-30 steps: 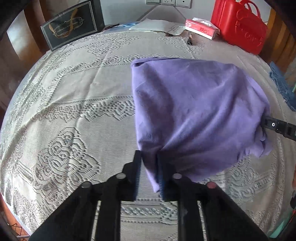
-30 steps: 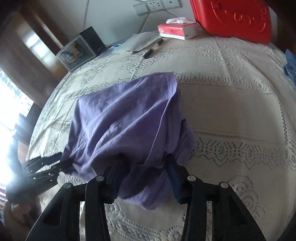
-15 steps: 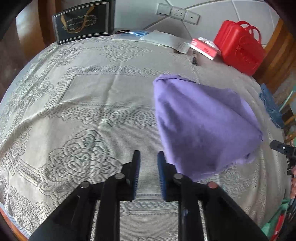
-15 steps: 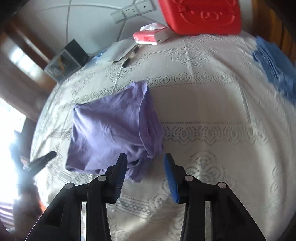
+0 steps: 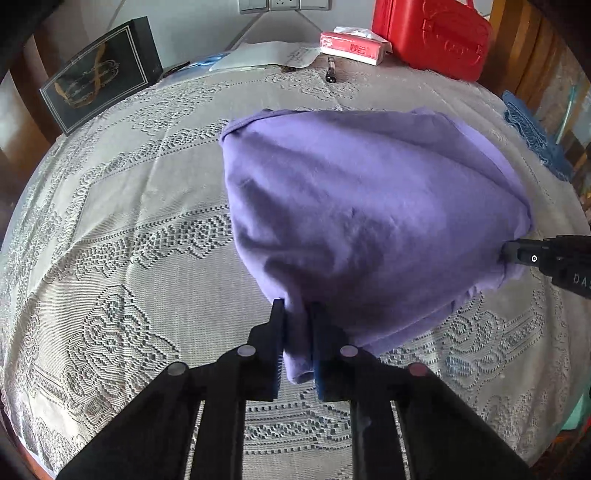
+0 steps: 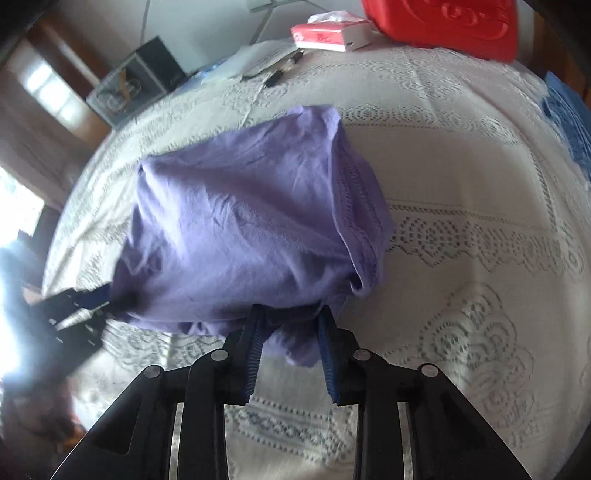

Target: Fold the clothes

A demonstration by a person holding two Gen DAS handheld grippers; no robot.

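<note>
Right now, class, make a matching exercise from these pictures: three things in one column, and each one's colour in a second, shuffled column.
Things:
1. garment held in the tongs
2. case at the far edge
3. tablecloth

Colours:
A. cream lace
B. purple
C. red

Pairs: 1-B, 2-C, 3-A

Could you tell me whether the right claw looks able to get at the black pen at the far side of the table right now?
Probably not: the right claw is shut on the purple garment; the pen lies beyond it.
</note>
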